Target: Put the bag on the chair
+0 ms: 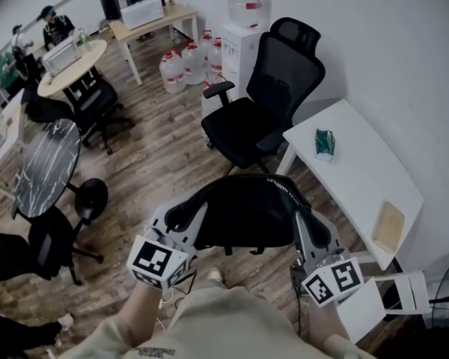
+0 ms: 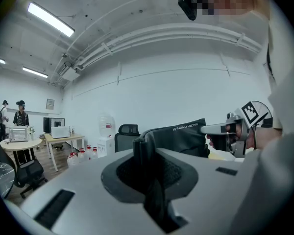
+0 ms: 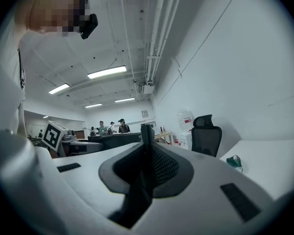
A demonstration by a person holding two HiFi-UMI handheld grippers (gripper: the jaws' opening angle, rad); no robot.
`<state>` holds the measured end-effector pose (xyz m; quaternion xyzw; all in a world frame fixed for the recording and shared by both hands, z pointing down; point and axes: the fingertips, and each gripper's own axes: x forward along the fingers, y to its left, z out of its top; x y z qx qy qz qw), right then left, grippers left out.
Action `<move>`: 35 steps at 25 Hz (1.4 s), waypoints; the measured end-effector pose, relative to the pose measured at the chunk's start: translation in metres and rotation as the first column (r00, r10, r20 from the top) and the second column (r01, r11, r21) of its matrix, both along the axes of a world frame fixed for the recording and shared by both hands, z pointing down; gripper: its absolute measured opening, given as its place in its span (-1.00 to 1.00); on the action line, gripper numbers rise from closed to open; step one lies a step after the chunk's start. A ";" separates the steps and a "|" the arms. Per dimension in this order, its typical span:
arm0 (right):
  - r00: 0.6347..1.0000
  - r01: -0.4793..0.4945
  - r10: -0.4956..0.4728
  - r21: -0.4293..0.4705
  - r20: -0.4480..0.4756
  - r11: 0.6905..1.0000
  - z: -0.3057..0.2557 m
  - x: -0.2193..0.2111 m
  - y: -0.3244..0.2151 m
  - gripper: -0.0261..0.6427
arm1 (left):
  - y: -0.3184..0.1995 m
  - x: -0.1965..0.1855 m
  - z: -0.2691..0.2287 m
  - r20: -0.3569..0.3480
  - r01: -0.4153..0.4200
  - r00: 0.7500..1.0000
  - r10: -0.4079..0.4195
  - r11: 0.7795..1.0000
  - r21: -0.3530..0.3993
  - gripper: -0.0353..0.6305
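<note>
In the head view a black bag [image 1: 243, 212] hangs in the air between my two grippers, above the wooden floor. My left gripper [image 1: 177, 217] is shut on the bag's left end and my right gripper [image 1: 308, 221] on its right end. The left gripper view shows my left gripper [image 2: 146, 153] with its jaws pinched on a fold of the bag [image 2: 183, 136]. Likewise, in the right gripper view my right gripper [image 3: 147, 146] clamps the bag's edge [image 3: 118, 140]. A black office chair [image 1: 256, 114] with a headrest stands just beyond the bag, its seat bare; this chair [image 3: 207, 138] also shows ahead of the right gripper.
A white desk [image 1: 359, 174] with a green object [image 1: 325, 143] on it stands to the right of the chair. Behind the chair are a water cooler [image 1: 247, 21] and several water jugs [image 1: 187, 62]. A round marble table [image 1: 49, 167], more chairs and people are at the left.
</note>
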<state>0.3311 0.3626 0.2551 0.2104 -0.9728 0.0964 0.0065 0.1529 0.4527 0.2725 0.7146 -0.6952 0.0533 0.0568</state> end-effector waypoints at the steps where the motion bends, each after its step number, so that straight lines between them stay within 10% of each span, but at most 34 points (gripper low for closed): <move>1: 1.000 -0.004 0.004 0.001 0.000 1.000 -0.001 -0.009 -0.001 -0.76 | -0.002 -0.009 -0.001 0.004 -0.004 1.000 0.004 1.000 0.005 -0.70; 21: 1.000 -0.012 0.012 0.025 0.005 1.000 0.019 -0.114 -0.035 -0.76 | -0.038 -0.113 0.015 0.033 -0.005 0.999 0.003 0.999 0.044 -0.70; 35: 0.999 0.036 -0.036 -0.047 -0.001 0.998 0.056 -0.193 -0.174 -0.76 | -0.168 -0.188 0.049 0.021 0.049 0.999 -0.048 0.998 -0.031 -0.70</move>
